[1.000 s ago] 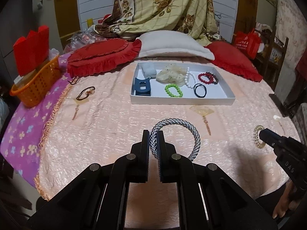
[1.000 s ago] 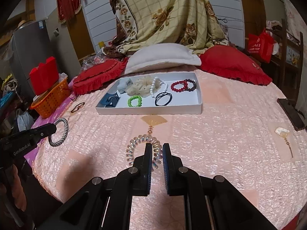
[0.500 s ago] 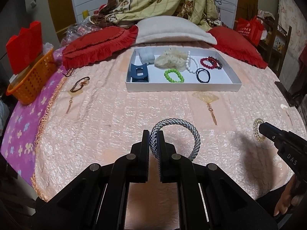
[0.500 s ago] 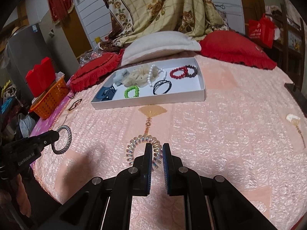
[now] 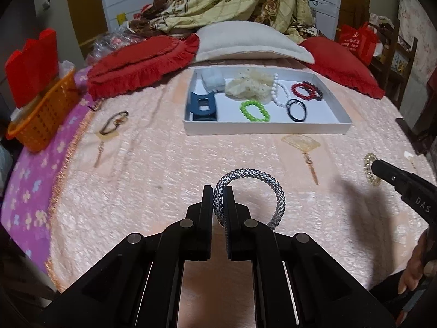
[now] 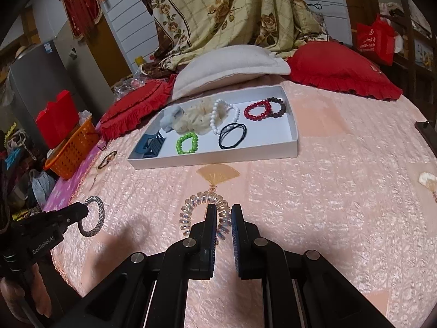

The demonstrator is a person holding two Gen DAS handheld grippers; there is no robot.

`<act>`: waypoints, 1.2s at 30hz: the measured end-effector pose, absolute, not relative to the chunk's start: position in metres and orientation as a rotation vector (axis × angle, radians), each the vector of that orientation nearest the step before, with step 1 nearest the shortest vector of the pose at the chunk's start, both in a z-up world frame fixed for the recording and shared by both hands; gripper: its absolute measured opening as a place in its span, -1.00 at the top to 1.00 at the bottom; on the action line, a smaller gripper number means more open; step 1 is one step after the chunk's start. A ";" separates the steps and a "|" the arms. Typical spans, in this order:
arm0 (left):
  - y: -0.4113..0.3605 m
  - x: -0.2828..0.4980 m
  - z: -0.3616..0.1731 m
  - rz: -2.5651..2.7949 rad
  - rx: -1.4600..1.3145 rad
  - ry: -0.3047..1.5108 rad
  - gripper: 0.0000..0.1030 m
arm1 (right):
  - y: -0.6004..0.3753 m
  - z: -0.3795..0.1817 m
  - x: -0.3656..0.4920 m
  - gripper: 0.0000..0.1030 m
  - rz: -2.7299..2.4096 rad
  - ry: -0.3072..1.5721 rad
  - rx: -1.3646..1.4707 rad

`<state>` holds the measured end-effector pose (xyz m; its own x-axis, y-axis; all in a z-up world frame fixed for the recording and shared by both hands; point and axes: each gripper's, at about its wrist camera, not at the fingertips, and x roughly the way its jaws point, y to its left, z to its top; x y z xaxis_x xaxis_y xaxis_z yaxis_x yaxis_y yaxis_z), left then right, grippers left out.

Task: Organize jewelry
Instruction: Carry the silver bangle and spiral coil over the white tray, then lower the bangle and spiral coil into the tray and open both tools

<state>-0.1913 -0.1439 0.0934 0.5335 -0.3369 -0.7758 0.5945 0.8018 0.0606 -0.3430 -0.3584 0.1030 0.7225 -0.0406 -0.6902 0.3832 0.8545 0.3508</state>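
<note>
Woven bracelet [image 5: 250,191]: grey-white cord ring, lifted above the quilt, now carried nearer the tray than a second ago.
Left gripper [image 5: 219,203]: clamped shut on its left arc.
White tray [image 5: 267,129]: at 12 o'clock, partly filled.
Spiral hair tie [image 6: 203,213]: raised likewise.
Right gripper [image 6: 224,225]: closed on its right coils.

R gripper [image 6: 221,216] pinches clear coil hair tie [image 6: 203,210] above pink bedspread [image 6: 341,191]; white tray [image 6: 293,134] w/ bracelets beyond.
</note>
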 end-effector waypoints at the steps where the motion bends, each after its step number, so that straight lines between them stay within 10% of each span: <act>1: -0.144 -0.191 0.094 -0.561 0.348 0.830 0.89 | -0.358 0.102 -0.341 0.81 -0.242 0.735 0.502; 36: -0.313 -0.073 0.051 -0.750 0.301 1.031 0.89 | -0.480 0.069 -0.210 0.81 -0.312 0.832 0.533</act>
<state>-0.0729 -0.3131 0.0510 0.2975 -0.4186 -0.8580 0.6872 0.7178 -0.1119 -0.2097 -0.4804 0.0688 0.6395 -0.0561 -0.7667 0.4615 0.8257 0.3245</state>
